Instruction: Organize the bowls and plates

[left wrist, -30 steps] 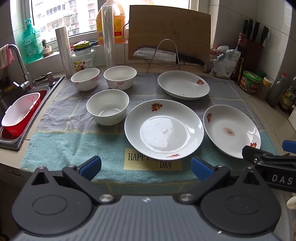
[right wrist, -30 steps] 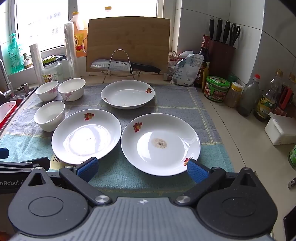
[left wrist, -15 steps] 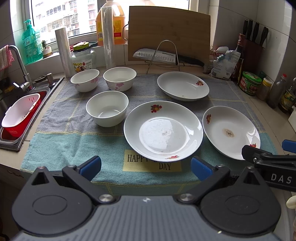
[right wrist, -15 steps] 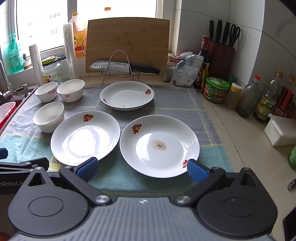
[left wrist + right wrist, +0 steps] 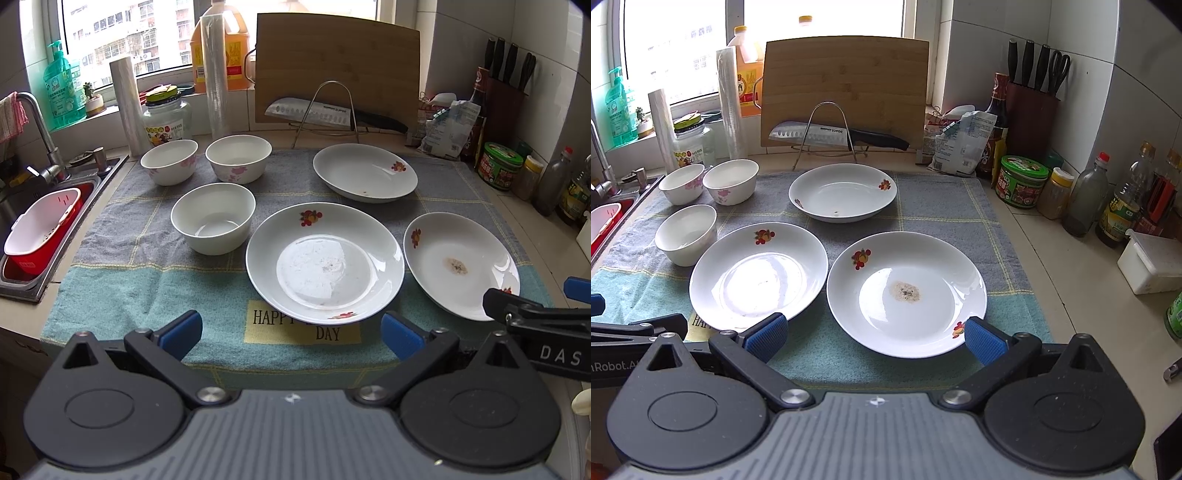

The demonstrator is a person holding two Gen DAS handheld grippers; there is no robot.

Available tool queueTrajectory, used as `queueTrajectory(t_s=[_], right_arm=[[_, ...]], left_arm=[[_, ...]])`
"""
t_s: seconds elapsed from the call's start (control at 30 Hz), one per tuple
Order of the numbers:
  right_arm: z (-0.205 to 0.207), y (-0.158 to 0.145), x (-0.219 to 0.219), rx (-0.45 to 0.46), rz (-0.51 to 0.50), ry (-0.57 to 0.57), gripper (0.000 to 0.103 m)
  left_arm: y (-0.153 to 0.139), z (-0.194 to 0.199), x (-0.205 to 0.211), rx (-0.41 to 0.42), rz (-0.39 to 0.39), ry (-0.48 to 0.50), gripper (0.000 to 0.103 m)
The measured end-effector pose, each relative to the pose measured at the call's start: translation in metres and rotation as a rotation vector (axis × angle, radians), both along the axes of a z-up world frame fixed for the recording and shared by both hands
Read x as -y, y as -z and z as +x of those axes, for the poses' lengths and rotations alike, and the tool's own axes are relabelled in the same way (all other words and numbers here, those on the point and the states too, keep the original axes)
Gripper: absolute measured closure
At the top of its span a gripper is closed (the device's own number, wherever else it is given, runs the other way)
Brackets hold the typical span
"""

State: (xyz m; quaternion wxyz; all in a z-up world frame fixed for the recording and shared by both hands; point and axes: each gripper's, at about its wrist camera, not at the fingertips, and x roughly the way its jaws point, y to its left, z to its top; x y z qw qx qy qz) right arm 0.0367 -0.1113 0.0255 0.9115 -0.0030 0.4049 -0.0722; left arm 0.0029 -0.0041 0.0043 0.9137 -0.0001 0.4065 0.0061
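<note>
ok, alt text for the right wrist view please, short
Three white plates and three white bowls sit apart on a towel on a kitchen counter; the nearest plate has a brown stain at its centre. The right tool is open and empty just short of that plate, with a knife and cutting board behind.

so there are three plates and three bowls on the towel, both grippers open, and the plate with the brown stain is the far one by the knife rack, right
Not quite. The brown stain is on the near right plate, right in front of the open right gripper, as the right wrist view shows. The far plate has only tiny specks. Three plates, three bowls and the open left gripper are correct.
</note>
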Motion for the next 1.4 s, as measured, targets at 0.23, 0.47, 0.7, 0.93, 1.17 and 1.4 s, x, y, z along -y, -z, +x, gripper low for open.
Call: queueTrajectory(t_s=[0.23, 0.47, 0.7, 0.93, 1.17, 1.4], right_arm=[[0.0003, 0.0001, 0.0006, 0.002, -0.002, 0.001, 0.000], [0.0010, 0.0003, 0.0020, 0.005, -0.005, 0.001, 0.000], [-0.0006, 0.0008, 0.0010, 0.007, -0.010, 0.001, 0.000], [-0.0004, 0.0008, 0.0000, 0.010, -0.013, 0.002, 0.000], [0.0001, 0.0005, 0.0001, 0.011, -0.015, 0.001, 0.000], [-0.0002, 0.0006, 0.0010, 0.019, -0.014, -0.002, 0.000]], left_arm=[[-0.0003, -0.0006, 0.0003, 0.002, 0.002, -0.001, 0.001], [-0.0007, -0.0002, 0.0012, 0.004, 0.004, -0.001, 0.001], [-0.0003, -0.0011, 0.0011, 0.004, 0.005, -0.002, 0.001], [-0.0010, -0.0012, 0.0003, 0.005, 0.009, -0.002, 0.001], [-0.0019, -0.0004, 0.0007, 0.006, 0.011, 0.003, 0.001], [-0.0012, 0.0023, 0.0040, 0.008, 0.007, 0.019, 0.001]])
